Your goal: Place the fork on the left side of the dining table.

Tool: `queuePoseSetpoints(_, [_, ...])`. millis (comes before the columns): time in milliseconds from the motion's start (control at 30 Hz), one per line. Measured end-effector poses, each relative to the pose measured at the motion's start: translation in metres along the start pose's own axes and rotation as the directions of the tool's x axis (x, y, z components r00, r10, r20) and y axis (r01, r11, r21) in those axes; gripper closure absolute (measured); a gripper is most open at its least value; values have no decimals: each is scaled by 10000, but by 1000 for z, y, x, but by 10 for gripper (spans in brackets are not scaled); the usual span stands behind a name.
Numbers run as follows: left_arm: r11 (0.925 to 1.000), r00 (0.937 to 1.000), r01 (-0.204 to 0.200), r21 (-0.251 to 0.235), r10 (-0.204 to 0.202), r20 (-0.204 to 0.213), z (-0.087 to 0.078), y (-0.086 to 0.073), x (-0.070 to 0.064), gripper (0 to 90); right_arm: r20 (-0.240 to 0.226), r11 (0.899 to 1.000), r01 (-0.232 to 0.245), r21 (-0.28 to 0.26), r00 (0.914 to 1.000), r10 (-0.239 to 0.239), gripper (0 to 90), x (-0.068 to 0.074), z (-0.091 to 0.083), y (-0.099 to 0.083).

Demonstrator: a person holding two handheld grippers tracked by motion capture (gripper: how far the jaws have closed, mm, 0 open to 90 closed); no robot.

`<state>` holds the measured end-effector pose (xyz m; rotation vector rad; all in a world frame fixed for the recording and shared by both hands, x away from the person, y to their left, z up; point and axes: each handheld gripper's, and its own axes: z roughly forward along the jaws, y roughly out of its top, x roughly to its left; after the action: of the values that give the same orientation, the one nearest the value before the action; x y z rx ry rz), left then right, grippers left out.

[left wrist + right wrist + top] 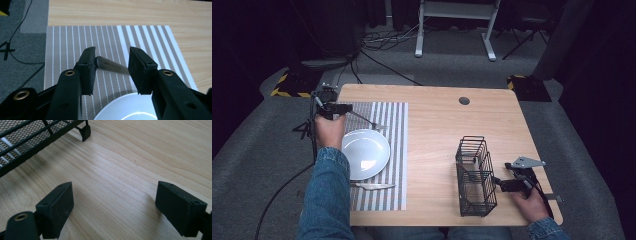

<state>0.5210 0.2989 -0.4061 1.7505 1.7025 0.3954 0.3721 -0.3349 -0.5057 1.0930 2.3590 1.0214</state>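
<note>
Silver metal fork [368, 121], clamped in left hand-held gripper [112, 65] at upper left, needs lowering beside white round plate [366, 153]; right hand-held gripper [113, 207] gapes wide.

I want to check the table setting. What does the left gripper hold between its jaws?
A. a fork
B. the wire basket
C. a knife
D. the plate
A: the left gripper has its jaws on a metal handle, and the high view shows tines at the far end of this fork, above the plate. The knife lies on the mat, and the basket stands by the right gripper.
</note>
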Motion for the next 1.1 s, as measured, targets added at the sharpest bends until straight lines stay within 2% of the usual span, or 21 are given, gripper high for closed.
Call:
queuePoseSetpoints(167, [9992,9997,242,316,-240,-62,5,-4,6,579,1,10000,-3,0,10000,3,153,0,0,0])
queuePoseSetpoints(200, [9983,9996,274,511,-269,-110,8,-5,9,578,1,10000,-1,-1,10000,1,153,0,0,0])
queuePoseSetpoints(433, [9960,9985,538,720,-534,-75,17,-10,15,581,1,10000,-2,1,10000,2,153,0,0,0])
queuePoseSetpoints(600, [9956,9984,554,750,-547,-106,22,-12,17,581,-1,10000,-6,0,10000,6,153,0,0,0])
queuePoseSetpoints(833, [9938,9969,784,784,-781,-63,30,-13,21,579,3,10000,-9,-1,10000,9,153,0,0,0])
queuePoseSetpoints(1100, [9916,9948,1004,810,-986,-259,40,-15,26,559,11,10000,-9,-4,10000,9,153,0,0,0])
